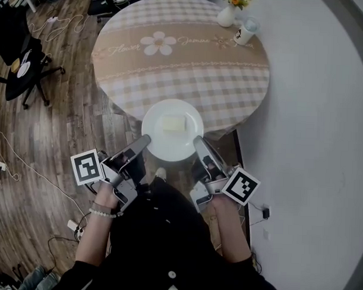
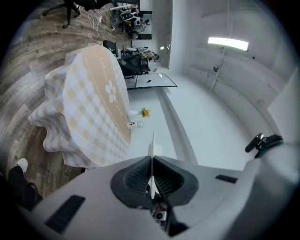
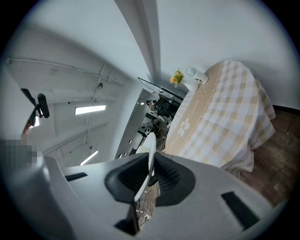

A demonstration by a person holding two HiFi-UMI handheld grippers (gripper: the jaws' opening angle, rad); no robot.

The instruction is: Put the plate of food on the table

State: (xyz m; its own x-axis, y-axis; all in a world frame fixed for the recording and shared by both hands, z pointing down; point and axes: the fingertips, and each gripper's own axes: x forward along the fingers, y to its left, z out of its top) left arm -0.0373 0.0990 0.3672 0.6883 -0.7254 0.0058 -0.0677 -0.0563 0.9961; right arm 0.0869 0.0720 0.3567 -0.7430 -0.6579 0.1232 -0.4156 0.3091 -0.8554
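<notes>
plate (image 1: 169,148) seemed stiff, slippery, fragile | left gripper (image 1: 145,140) was clamped on its left rim | right gripper (image 1: 197,142) on right rim | food (image 1: 174,123) lay loose, needed level carry

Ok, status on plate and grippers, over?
Grippers: left gripper shut on plate rim, right gripper shut on opposite rim. Plate with food held at table near edge. Far side: vase, cup, not in the way.

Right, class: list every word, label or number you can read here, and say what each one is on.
"Flower": cursive, on the tablecloth.
Second cursive word, right of its daisy: too blurred to read.
Print on the cup: too small to read.
Marker cubes: black-and-white patterns, no letters.
</notes>
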